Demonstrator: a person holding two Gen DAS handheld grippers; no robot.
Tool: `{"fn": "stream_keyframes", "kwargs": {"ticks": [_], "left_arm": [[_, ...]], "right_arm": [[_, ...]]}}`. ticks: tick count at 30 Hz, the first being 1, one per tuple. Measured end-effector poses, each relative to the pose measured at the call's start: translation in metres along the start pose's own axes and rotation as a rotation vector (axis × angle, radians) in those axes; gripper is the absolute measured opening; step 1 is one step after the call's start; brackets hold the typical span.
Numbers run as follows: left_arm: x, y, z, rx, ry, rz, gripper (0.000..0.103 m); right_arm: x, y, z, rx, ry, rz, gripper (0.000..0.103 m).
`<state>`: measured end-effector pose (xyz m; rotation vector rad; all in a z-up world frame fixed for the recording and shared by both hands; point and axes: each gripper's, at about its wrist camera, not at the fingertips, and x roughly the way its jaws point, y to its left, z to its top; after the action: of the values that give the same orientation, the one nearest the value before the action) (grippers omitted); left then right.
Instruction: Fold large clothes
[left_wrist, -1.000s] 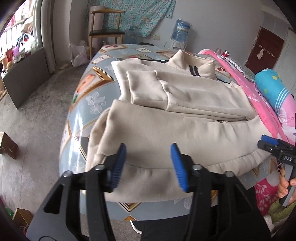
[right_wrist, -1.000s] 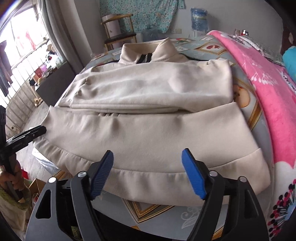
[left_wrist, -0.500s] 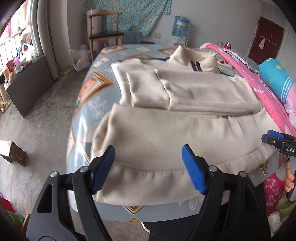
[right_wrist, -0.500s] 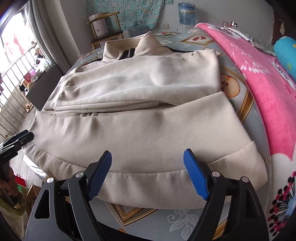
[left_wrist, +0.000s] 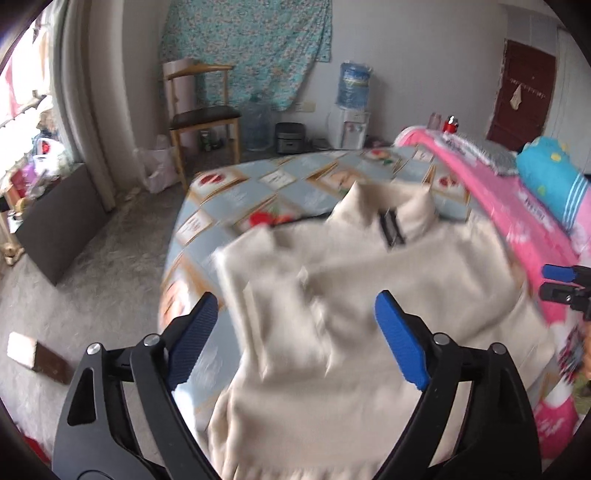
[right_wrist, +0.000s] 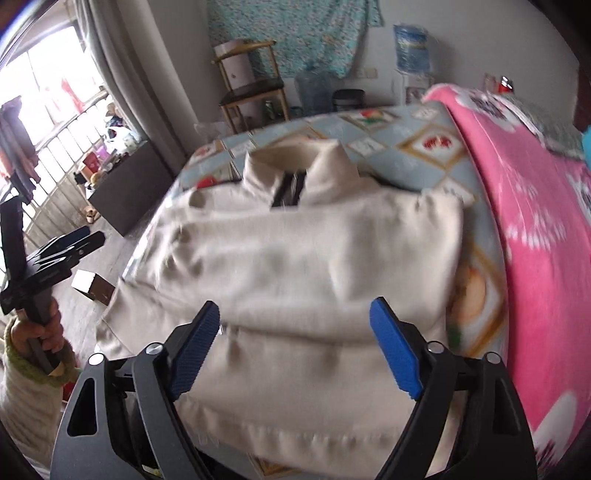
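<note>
A large cream jacket (left_wrist: 369, 295) lies on the bed with its sleeves folded across the body and its collar at the far end; it also shows in the right wrist view (right_wrist: 314, 266). My left gripper (left_wrist: 291, 339) is open and empty, raised above the jacket's left hem side. My right gripper (right_wrist: 295, 343) is open and empty above the lower part of the jacket. The right gripper also shows at the right edge of the left wrist view (left_wrist: 565, 284), and the left gripper at the left of the right wrist view (right_wrist: 66, 247). Both views are motion blurred.
The bed has a blue patterned sheet (left_wrist: 258, 184) and a pink blanket (right_wrist: 535, 229) along its right side. A wooden chair (left_wrist: 203, 118), water bottles (left_wrist: 354, 85) and a dark low cabinet (left_wrist: 59, 229) stand on the floor beyond and to the left.
Both grippers have lifted and tilted up, so the views now take in more of the room and the jacket's collar end. Both stay open and empty. The jacket lies unchanged.
</note>
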<state>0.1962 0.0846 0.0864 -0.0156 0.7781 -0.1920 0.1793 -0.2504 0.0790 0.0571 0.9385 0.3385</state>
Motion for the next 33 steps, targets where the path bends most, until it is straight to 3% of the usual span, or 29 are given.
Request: {"fn": "stream_keyframes", "kwargs": {"ticks": [3, 8, 14, 18, 23, 26, 33], "left_arm": [[0.032, -0.006, 0.038, -0.007, 0.018, -0.027, 0.084], [0.114, -0.014, 0.093, -0.086, 0.138, -0.093, 0.084], [0.198, -0.036, 0.125, -0.156, 0.225, -0.113, 0.084], [0.229, -0.054, 0.129, -0.151, 0.248, -0.104, 0.084], [0.257, -0.075, 0.127, -0.063, 0.263, 0.013, 0.084], [0.264, -0.078, 0.122, -0.002, 0.289, 0.082, 0.084], [0.262, -0.078, 0.106, 0.121, 0.368, 0.055, 0.084]], "right_arm": [[0.024, -0.008, 0.049, -0.015, 0.031, -0.040, 0.084], [0.088, -0.038, 0.120, 0.066, 0.135, -0.034, 0.084], [0.165, -0.061, 0.174, 0.140, 0.214, -0.088, 0.084], [0.202, -0.066, 0.183, 0.138, 0.267, -0.154, 0.084], [0.227, -0.073, 0.180, 0.122, 0.327, -0.231, 0.084], [0.225, -0.074, 0.172, 0.110, 0.362, -0.210, 0.084], [0.214, -0.067, 0.156, 0.051, 0.430, -0.122, 0.084]]}}
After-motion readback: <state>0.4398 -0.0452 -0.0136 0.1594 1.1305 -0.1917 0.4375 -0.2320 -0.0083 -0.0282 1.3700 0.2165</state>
